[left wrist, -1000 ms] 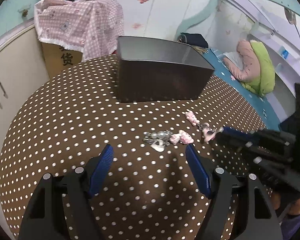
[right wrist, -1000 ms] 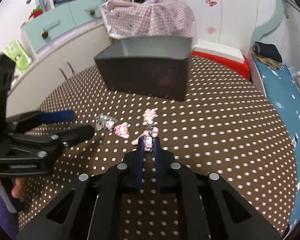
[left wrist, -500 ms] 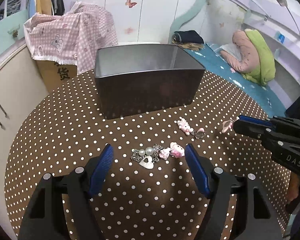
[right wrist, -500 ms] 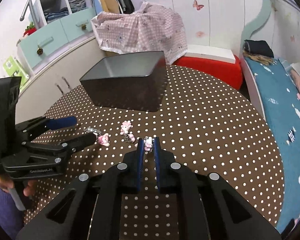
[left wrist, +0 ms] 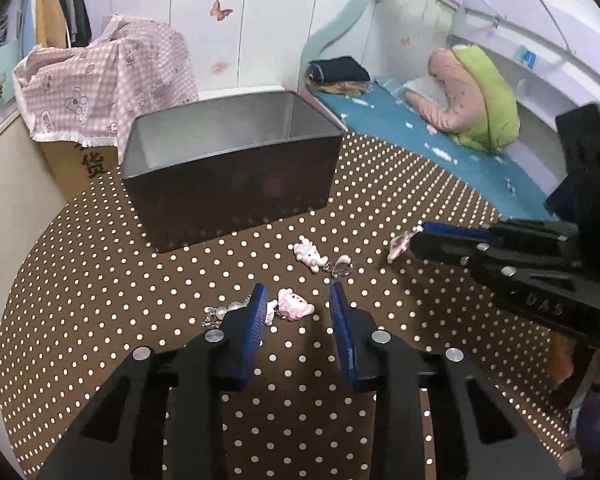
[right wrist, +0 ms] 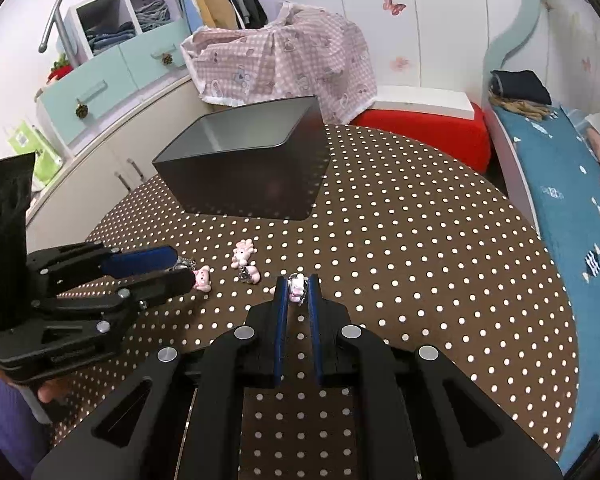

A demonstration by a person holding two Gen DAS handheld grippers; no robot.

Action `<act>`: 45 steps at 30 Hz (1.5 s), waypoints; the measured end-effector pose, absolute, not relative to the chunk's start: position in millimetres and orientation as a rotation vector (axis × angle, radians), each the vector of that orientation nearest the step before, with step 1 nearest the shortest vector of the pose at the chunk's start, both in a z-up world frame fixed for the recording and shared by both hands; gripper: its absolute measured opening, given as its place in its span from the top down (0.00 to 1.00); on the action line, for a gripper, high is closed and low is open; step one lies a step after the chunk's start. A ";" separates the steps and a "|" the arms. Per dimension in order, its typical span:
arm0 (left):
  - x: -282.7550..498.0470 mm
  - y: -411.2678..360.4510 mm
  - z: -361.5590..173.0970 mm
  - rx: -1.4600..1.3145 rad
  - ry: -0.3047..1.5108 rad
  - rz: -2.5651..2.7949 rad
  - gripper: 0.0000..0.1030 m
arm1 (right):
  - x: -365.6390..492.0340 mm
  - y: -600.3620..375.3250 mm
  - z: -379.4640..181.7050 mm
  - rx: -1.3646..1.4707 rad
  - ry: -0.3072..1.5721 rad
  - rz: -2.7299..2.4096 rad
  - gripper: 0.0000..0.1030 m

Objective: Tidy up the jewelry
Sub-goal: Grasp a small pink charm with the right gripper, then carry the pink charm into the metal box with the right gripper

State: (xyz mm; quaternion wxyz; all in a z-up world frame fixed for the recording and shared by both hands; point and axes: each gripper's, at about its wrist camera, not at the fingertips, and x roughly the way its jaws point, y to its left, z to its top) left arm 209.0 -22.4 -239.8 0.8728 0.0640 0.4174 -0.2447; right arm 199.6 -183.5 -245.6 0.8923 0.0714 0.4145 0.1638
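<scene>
A dark open box (left wrist: 228,168) stands at the back of the round dotted table (left wrist: 100,264); it also shows in the right wrist view (right wrist: 252,168). My right gripper (right wrist: 298,286) is shut on a small pink charm (right wrist: 297,285), held above the table; the charm shows in the left wrist view (left wrist: 398,245). My left gripper (left wrist: 298,300) is partly closed around a pink charm (left wrist: 292,306) lying on the table, jaws apart from it. Its chain and pearls (left wrist: 220,314) trail left. Another pink charm with a ring (left wrist: 312,256) lies beyond.
A pink checked cloth (left wrist: 100,80) covers a carton behind the table. Cabinets (right wrist: 112,76) stand at the left, a red stool (right wrist: 420,132) and a bed with blue sheet (left wrist: 420,132) at the right.
My left gripper has narrowed and moved right onto the pink charm. My right gripper has lifted its charm and drawn back to the right.
</scene>
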 end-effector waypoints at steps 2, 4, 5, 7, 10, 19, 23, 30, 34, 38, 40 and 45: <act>210.4 -23.6 -242.5 0.142 0.874 -0.489 0.71 | 198.8 -185.5 -245.7 0.152 0.859 0.345 0.90; 213.1 -24.5 -245.4 0.148 0.893 -0.474 0.72 | 198.3 -186.1 -245.6 0.152 0.858 0.348 0.90; 213.5 -24.0 -246.6 0.150 0.897 -0.473 0.72 | 197.8 -186.2 -245.9 0.151 0.858 0.350 0.90; 216.5 -22.7 -247.2 0.142 0.901 -0.475 0.75 | 197.5 -186.9 -246.4 0.153 0.858 0.352 0.89; 219.2 -21.1 -247.9 0.129 0.902 -0.489 0.89 | 197.2 -187.3 -246.4 0.156 0.856 0.353 0.89; 220.6 -23.9 -245.2 0.132 0.901 -0.492 0.98 | 197.9 -186.4 -239.3 0.155 0.845 0.354 0.89; 216.0 -20.9 -235.2 0.111 0.872 -0.499 0.98 | 198.1 -185.2 -231.1 0.145 0.832 0.355 0.89; 214.6 -16.9 -203.6 0.088 0.802 -0.529 0.99 | 200.4 -179.6 -207.7 0.126 0.788 0.359 0.90; 217.4 -14.8 -183.1 0.081 0.761 -0.540 0.99 | 208.0 -174.8 -189.7 0.116 0.756 0.364 0.90; 222.5 -11.7 -160.8 0.069 0.720 -0.558 0.99 | 220.6 -171.5 -174.6 0.119 0.733 0.368 0.90; 226.7 -9.8 -151.8 0.071 0.703 -0.559 0.99 | 228.6 -170.0 -168.0 0.127 0.721 0.370 0.90; 246.2 -5.2 -136.3 0.068 0.688 -0.560 0.99 | 253.2 -164.4 -154.8 0.134 0.702 0.372 0.90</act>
